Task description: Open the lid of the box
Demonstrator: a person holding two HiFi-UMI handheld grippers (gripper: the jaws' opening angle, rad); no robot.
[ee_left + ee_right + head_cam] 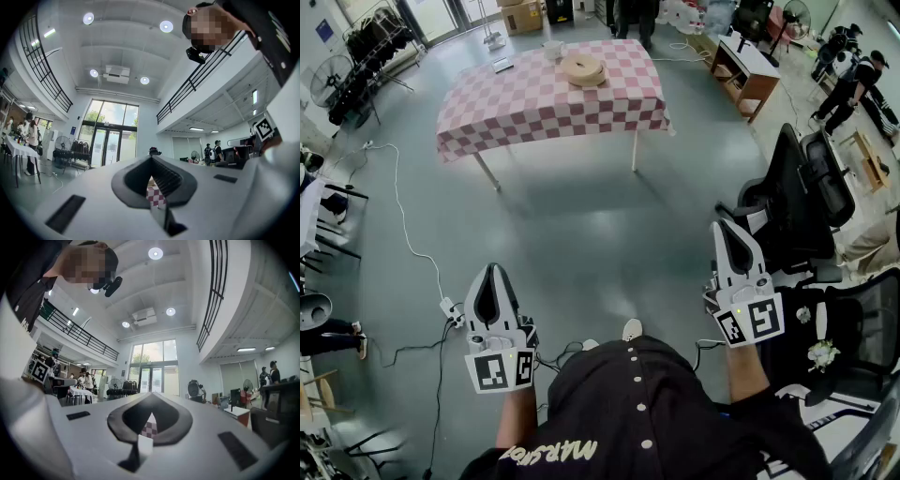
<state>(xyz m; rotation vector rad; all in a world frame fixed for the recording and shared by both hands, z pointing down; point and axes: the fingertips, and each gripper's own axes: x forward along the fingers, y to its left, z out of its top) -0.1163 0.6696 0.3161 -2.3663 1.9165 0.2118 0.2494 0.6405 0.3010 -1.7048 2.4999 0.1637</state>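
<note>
Round box on the far desk, both tools closed on nothing

The tan round box (583, 68), its inside unseen, sits on the pink-checked desk (534, 103) across the grey floor (581, 225). The left tool (492, 272) and right tool (725, 227) hang well apart from it, jaws together.

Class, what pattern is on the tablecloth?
The tablecloth has pink-and-white checks; clearest in head view.
</note>
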